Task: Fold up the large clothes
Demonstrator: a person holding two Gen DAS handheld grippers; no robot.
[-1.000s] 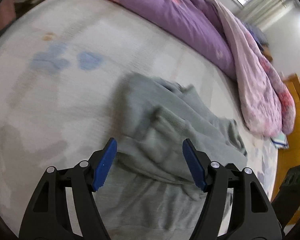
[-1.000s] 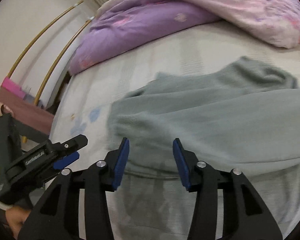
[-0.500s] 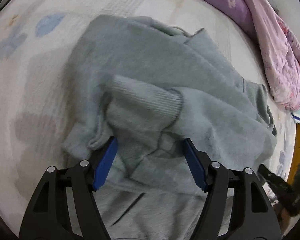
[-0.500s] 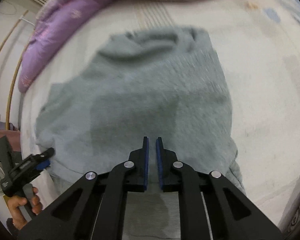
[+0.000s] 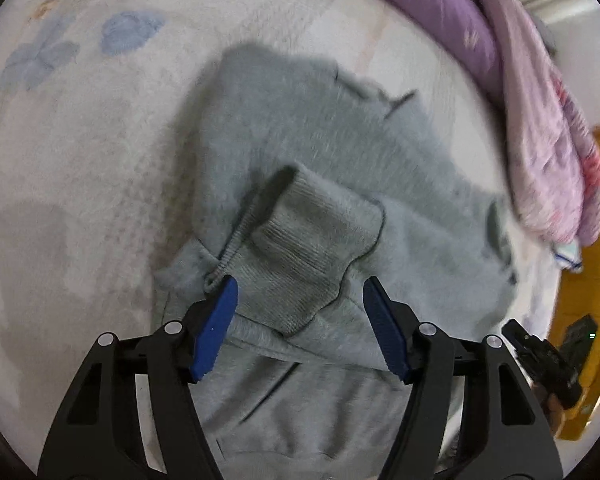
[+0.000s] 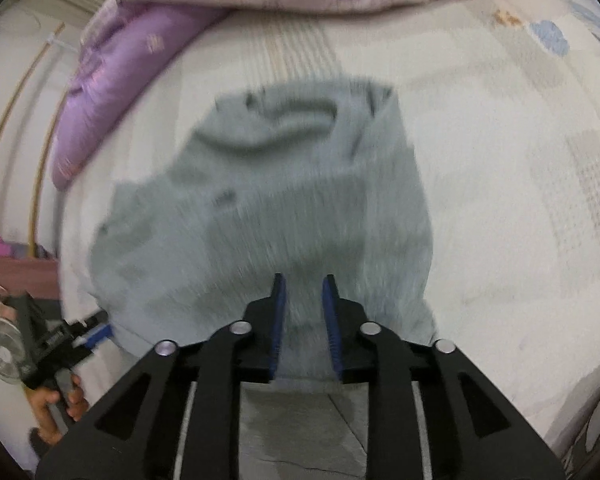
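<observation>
Partly blurred, the grey sweatshirt hides its sleeves.

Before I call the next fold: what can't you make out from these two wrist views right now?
- Grey sweater: its near hem is cut off by the left wrist view's lower edge, behind the left gripper.
- Right wrist view: motion blur smears the sweater, so its creases are unreadable.
- Right gripper: jaws slightly apart; whether the pads touch fabric is unclear.
- Ribbed cuff: what lies under it is hidden.
</observation>
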